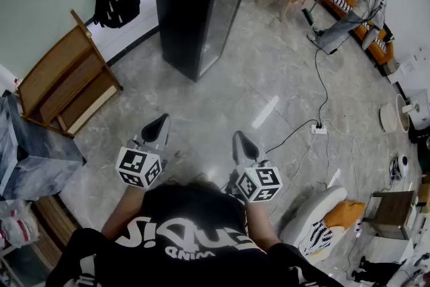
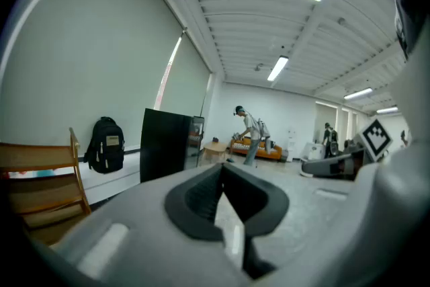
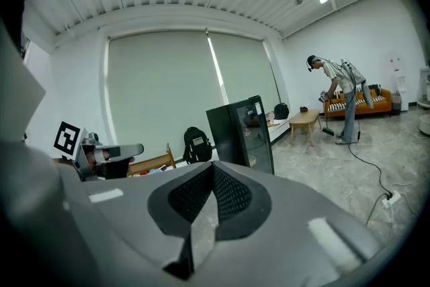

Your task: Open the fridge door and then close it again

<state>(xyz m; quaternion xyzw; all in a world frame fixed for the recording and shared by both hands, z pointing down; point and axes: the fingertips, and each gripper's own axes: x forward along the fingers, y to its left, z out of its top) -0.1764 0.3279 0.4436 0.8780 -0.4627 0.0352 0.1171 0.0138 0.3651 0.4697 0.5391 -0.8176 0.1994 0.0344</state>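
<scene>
Both pairs of fingers closed and empty; fridge well ahead of me, door shut.

Head view: the tall black fridge with glass door point(image 1: 195, 10) stands on the grey marble floor point(image 1: 269, 77) near the wall, well apart from my left gripper point(image 1: 158, 124) and right gripper point(image 1: 243, 143). Left gripper view: my fingers point(image 2: 201, 195) meet at their tips with nothing between them, and the fridge point(image 2: 164, 144) stands beyond, left of centre. Right gripper view: fingers point(image 3: 232, 195) likewise pressed together and holding nothing, with the fridge point(image 3: 242, 134) ahead, its glass front showing.
</scene>
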